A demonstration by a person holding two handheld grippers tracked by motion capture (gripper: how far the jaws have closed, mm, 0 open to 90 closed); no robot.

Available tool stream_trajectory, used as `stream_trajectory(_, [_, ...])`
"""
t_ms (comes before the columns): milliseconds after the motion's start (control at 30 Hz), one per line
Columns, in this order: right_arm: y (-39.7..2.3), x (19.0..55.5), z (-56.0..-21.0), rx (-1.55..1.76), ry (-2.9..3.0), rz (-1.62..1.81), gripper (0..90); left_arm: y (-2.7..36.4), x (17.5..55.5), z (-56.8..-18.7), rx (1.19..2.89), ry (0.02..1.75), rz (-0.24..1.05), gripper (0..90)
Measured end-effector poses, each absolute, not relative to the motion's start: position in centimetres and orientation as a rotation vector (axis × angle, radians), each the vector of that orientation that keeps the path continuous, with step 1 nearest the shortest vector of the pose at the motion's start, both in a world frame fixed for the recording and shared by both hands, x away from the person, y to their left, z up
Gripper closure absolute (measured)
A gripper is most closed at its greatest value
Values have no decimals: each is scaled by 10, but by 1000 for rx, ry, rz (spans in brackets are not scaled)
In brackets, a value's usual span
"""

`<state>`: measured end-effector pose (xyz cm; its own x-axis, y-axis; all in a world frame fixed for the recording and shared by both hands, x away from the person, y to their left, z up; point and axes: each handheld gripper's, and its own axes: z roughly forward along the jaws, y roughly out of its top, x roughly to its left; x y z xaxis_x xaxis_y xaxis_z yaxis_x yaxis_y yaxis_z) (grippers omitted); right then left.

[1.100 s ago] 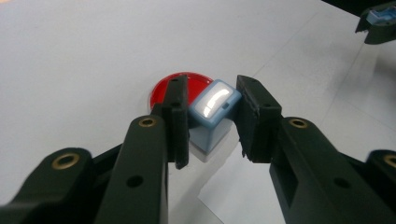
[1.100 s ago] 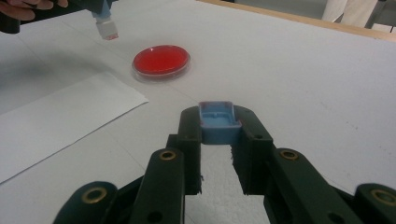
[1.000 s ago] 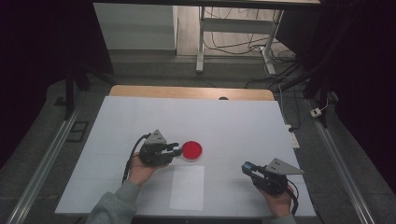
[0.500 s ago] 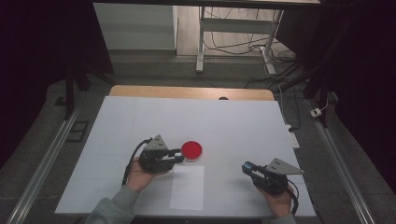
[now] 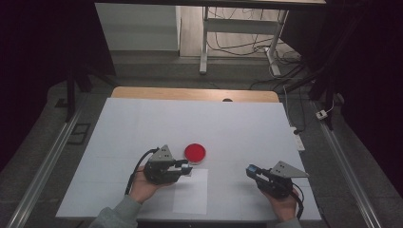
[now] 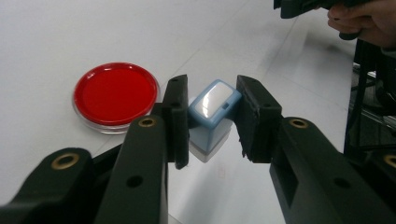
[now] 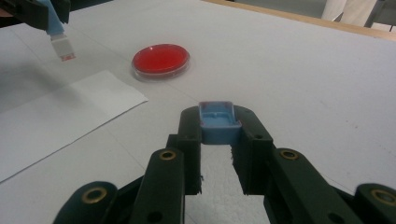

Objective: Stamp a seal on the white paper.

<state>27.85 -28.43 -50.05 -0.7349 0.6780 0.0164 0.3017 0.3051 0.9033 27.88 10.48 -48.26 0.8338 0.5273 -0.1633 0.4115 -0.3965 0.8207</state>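
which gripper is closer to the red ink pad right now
Left. The left gripper, clamped on a blue stamp, sits just below the red ink pad. The right gripper, holding the stamp's cap, is farther off to its right.

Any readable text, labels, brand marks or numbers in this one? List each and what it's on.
None can be read.
Stamp in the left gripper: plain blue body, no label showing; its inked face shows a red smudge too small to read.
Blue cap in the right gripper: no marking.
Red ink pad: no print visible.
White paper sheet: blank.
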Motion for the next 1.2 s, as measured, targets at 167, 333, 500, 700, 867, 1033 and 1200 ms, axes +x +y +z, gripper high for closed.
stream_trajectory(167, [-284, 279, -501, 879, 2211, 1409, 736, 101, 276, -487, 2049, 684, 141, 664])
stream_trajectory(333, [-284, 278, -501, 878, 2210, 1408, 736, 97, 274, -492, 2061, 682, 143, 665])
stream_trajectory(500, [-284, 278, -500, 878, 2210, 1410, 735, 95, 272, -495, 2061, 676, 137, 665])
stream_trajectory(700, [-284, 278, -500, 880, 2209, 1413, 735, 91, 270, -499, 2067, 682, 136, 665])
stream_trajectory(867, [-283, 278, -501, 878, 2212, 1414, 735, 89, 269, -502, 2075, 693, 140, 665])
stream_trajectory(1033, [-283, 278, -501, 876, 2213, 1410, 735, 86, 269, -508, 2085, 707, 143, 665])
stream_trajectory(1200, [-284, 279, -501, 876, 2217, 1406, 735, 83, 268, -511, 2098, 699, 146, 665])
